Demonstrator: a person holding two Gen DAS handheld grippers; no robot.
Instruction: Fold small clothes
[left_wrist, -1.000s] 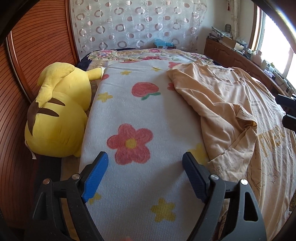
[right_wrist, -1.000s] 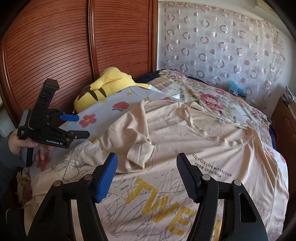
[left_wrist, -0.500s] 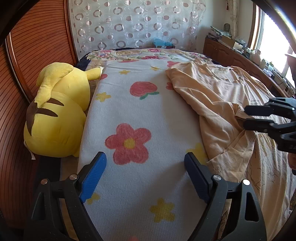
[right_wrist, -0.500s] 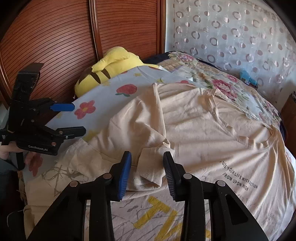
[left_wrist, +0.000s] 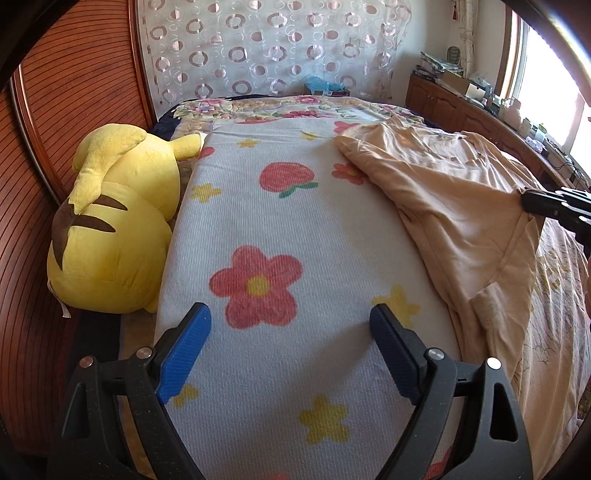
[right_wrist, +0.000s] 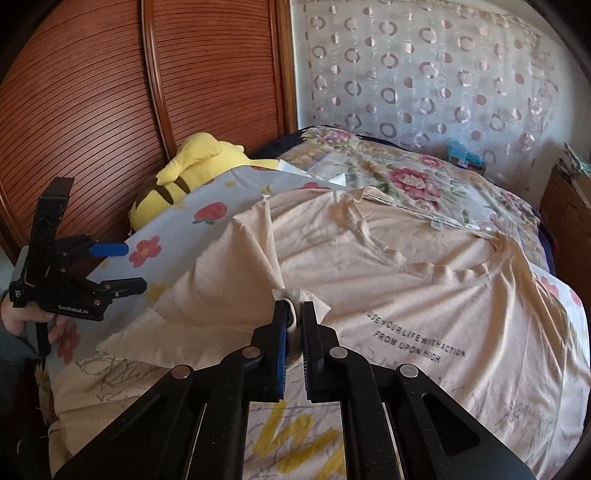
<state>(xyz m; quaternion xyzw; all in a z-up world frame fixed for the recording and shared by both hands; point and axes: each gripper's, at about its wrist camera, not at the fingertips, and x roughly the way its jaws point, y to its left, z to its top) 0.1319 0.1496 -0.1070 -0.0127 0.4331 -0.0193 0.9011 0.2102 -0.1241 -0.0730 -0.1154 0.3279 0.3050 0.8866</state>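
A beige T-shirt (right_wrist: 424, 280) with printed text lies spread on the bed; its left sleeve is folded over the body. It also shows in the left wrist view (left_wrist: 454, 206) at the right. My right gripper (right_wrist: 293, 314) is shut on the sleeve's hem and lifts it a little; it shows at the right edge of the left wrist view (left_wrist: 532, 201). My left gripper (left_wrist: 290, 332) is open and empty, over the flowered blanket (left_wrist: 280, 229) to the left of the shirt. It also shows in the right wrist view (right_wrist: 125, 267), held in a hand.
A yellow plush toy (left_wrist: 114, 229) lies at the bed's left edge against a wooden slatted wardrobe (right_wrist: 110, 92). A flowered quilt (right_wrist: 406, 173) covers the far end of the bed. A wooden cabinet with clutter (left_wrist: 472, 99) stands along the right wall under the window.
My right gripper has moved in onto the folded sleeve and shut on its hem, raising it. My left gripper has stayed open, almost still.
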